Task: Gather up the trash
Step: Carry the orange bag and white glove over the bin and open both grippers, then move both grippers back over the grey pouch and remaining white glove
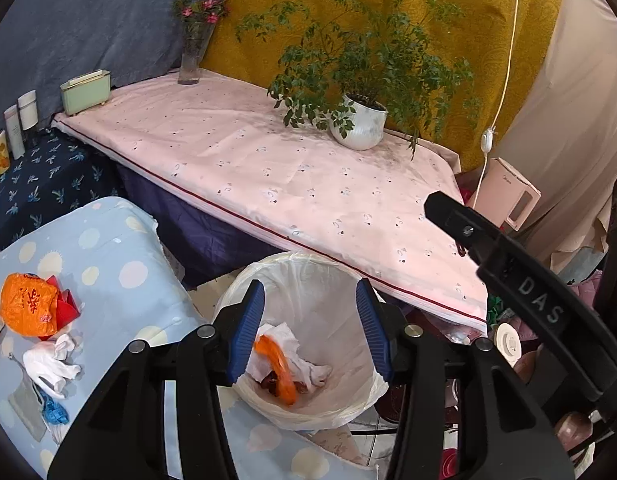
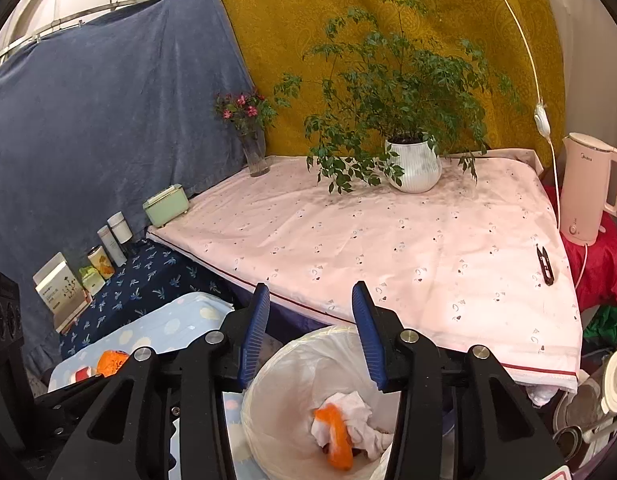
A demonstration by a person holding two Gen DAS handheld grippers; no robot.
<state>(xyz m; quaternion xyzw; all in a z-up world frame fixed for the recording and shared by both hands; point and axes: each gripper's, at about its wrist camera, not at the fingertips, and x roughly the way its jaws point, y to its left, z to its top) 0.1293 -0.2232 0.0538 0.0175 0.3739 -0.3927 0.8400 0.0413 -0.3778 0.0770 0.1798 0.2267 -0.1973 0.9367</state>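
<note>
Gripper (image 1: pixel 310 328) above bin (image 1: pixel 308 264) of tissues (image 1: pixel 284 340)

Left gripper (image 1: pixel 310 330), jaws apart, above lined trash bin (image 1: pixel 308 280).

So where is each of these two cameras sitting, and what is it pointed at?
Left wrist: rides on the left gripper, looking down past its blue fingers into the lined trash bin; the right gripper's black arm crosses at right.
Right wrist: rides on the right gripper, over the same bin, facing the pink table.
Shared: bin, orange scrap, potted plant.
</note>
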